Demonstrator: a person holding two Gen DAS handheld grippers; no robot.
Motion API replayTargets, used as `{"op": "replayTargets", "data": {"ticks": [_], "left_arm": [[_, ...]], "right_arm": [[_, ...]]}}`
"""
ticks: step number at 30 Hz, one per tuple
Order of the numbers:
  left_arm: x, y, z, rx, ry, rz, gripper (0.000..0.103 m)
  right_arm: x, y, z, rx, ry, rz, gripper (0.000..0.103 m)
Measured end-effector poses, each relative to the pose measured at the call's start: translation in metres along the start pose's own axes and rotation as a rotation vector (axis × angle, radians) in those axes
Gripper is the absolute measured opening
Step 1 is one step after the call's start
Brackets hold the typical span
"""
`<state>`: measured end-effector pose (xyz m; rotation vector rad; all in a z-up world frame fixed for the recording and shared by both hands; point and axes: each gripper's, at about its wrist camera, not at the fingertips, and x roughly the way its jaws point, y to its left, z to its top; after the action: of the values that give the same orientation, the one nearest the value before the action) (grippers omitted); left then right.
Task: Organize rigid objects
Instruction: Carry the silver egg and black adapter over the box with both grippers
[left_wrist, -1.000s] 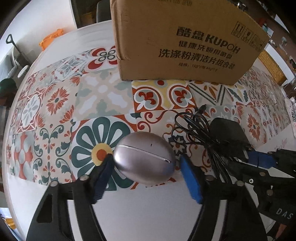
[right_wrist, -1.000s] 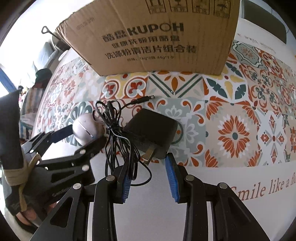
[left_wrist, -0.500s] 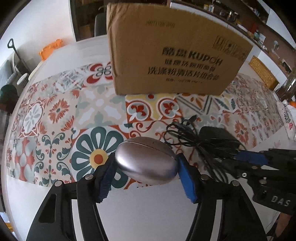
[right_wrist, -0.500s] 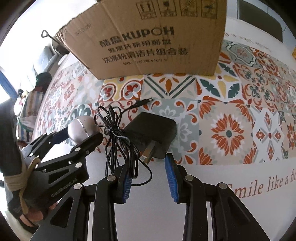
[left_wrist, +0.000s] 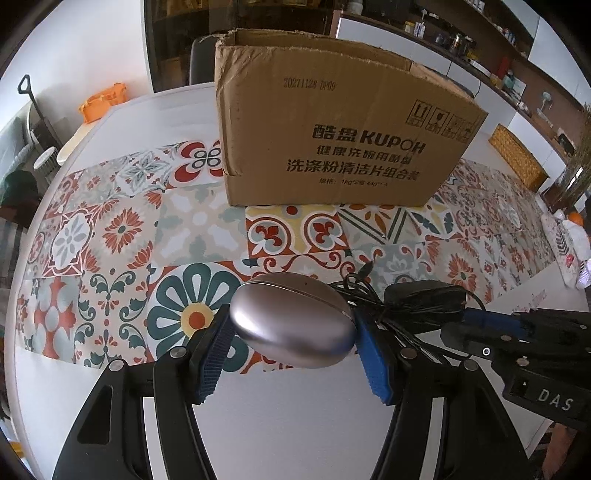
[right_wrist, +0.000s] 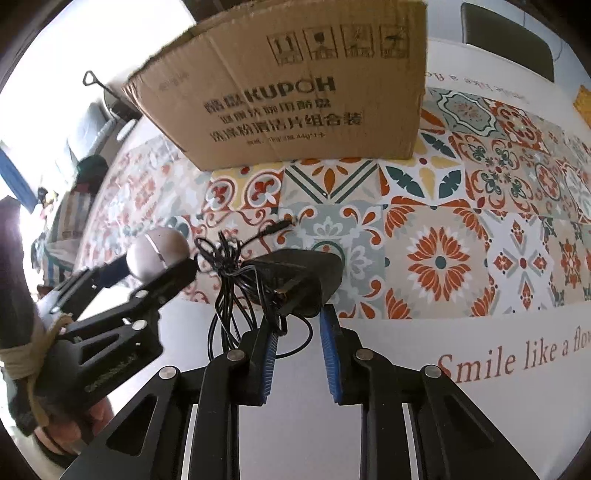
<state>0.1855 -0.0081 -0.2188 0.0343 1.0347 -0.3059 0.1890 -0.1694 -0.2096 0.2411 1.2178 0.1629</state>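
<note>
Left wrist view showed the left gripper (left_wrist: 291, 350) closed on a silver egg-shaped case (left_wrist: 293, 320), its two blue pads (left_wrist: 213, 352) pressed against the case's two ends. The case was held above the table (left_wrist: 295, 413), over the edge of a patterned tile-print mat (left_wrist: 122, 229). Just right of the case lay a tangled black cable (left_wrist: 373, 306) and a black power adapter (left_wrist: 421, 301), and beyond those the right gripper (left_wrist: 480, 323) came in from the right edge. Behind everything, an open cardboard box (left_wrist: 332, 140) stood upright on the mat, well apart from both grippers.

Right wrist view showed the left gripper (right_wrist: 147, 266) at the left with the silver case (right_wrist: 157, 253) between its fingers. Next to it the cable (right_wrist: 229, 280) lay in loose loops, its small plug (right_wrist: 275, 228) stretched out on the mat (right_wrist: 461, 240). The adapter (right_wrist: 303, 277) sat with its near end between the right gripper's (right_wrist: 297, 350) blue pads (right_wrist: 330, 354). The jaws stood fairly close together around that end, but whether they were actually pinching it could not be told. The box (right_wrist: 295, 92) filled the top of this view. Red lettering (right_wrist: 513, 354) ran across the white table (right_wrist: 424, 406) at the right.
</note>
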Motion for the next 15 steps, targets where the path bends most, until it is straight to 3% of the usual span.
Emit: {"op": "replayTargets", "data": {"ticks": [15], "left_arm": [[-0.033, -0.009, 0.019, 0.008, -0.090, -0.012, 0.064]], "right_arm": [[-0.038, 0.006, 0.008, -0.030, -0.142, -0.002, 0.023]]}}
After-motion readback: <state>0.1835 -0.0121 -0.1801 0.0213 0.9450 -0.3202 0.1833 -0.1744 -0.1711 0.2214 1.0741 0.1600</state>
